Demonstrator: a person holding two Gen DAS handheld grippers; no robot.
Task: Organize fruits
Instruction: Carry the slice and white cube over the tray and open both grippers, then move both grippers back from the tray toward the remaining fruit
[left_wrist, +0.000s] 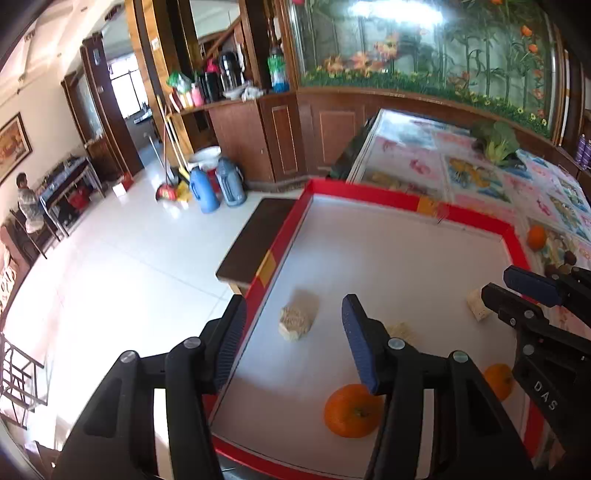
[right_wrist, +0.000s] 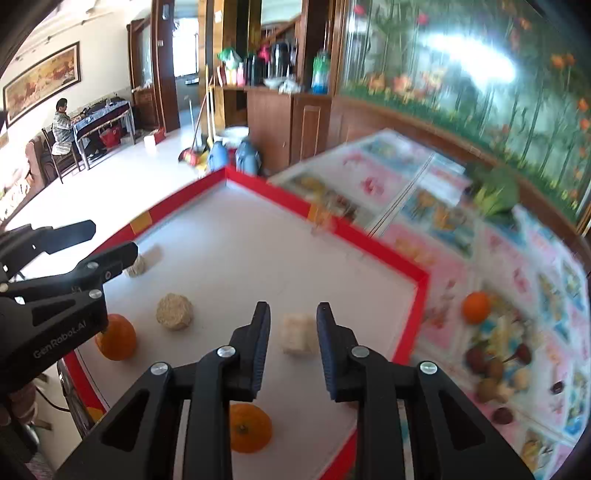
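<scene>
A red-rimmed white tray (left_wrist: 369, 190) (right_wrist: 295, 201) holds two oranges (left_wrist: 352, 410) (right_wrist: 251, 428) and several pale corn pieces. My left gripper (left_wrist: 295, 332) (right_wrist: 110, 240) hovers open over the tray's left side with nothing between its pads; a corn piece (left_wrist: 297, 319) lies beyond them. My right gripper (right_wrist: 293, 332) (left_wrist: 517, 291) stands narrowly open above another corn piece (right_wrist: 297, 332) (left_wrist: 478, 304). That piece shows between the fingers but rests on the tray. The second orange (left_wrist: 498, 380) (right_wrist: 116, 341) lies near the front rim.
Outside the tray, on the patterned tablecloth (right_wrist: 517, 258), lie a third orange (right_wrist: 476, 306) (left_wrist: 536, 237) and several small dark and tan fruits (right_wrist: 491, 365). Green leafy produce (left_wrist: 496, 142) sits at the table's back. A dark bench (left_wrist: 258, 236) stands left of the tray.
</scene>
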